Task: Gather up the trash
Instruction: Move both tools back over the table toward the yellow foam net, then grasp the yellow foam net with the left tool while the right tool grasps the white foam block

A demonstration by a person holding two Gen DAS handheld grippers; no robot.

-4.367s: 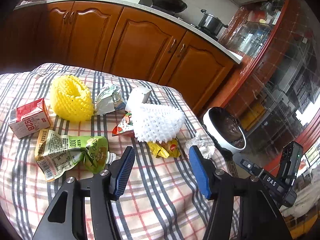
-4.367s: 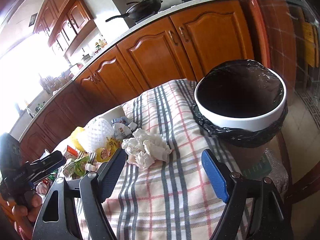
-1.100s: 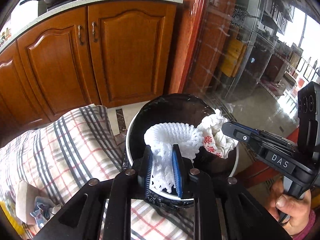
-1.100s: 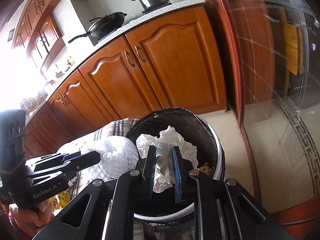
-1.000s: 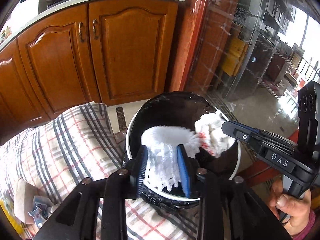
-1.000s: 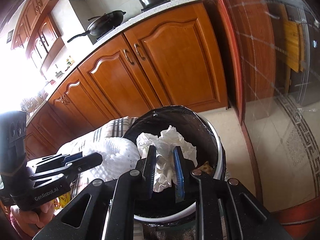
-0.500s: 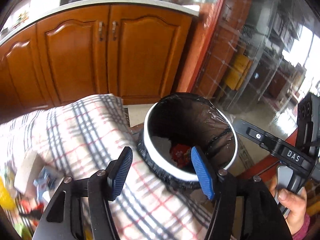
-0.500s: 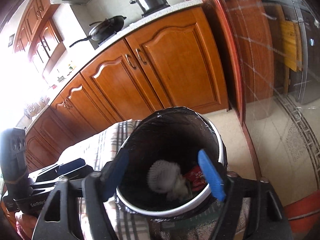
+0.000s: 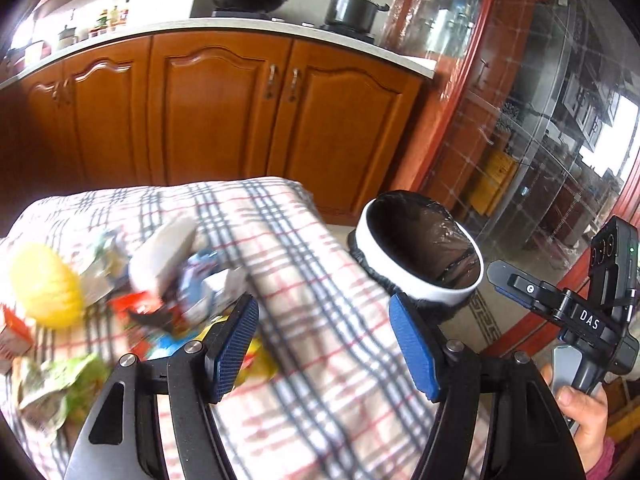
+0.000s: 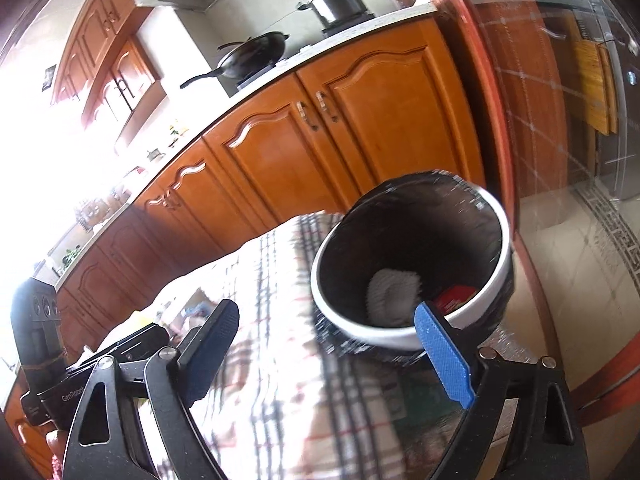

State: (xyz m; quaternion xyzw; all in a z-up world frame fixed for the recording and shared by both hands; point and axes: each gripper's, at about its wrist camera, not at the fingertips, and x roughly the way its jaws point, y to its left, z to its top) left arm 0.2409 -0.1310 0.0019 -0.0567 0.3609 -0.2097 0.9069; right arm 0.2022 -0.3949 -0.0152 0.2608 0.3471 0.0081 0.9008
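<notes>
Left wrist view: left gripper [image 9: 324, 340] spread wide, blue ribbed pads [image 9: 234, 350] bare, above a checked tablecloth [image 9: 320, 360]. Blurred by motion on the cloth at left: yellow foam net [image 9: 44, 284], white paper cup [image 9: 160, 252], crinkled wrappers [image 9: 172, 320], green pouch [image 9: 60, 384]. Round white trash bin [image 9: 420, 258] with glossy black liner just past the table edge. Right gripper [image 9: 560, 308] beside the bin.

Right wrist view: right gripper [image 10: 328, 354] parted wide, empty, over table edge and bin [image 10: 400, 336]. Inside the bin, white foam net [image 10: 390, 294] and red wrapper [image 10: 456, 296].
</notes>
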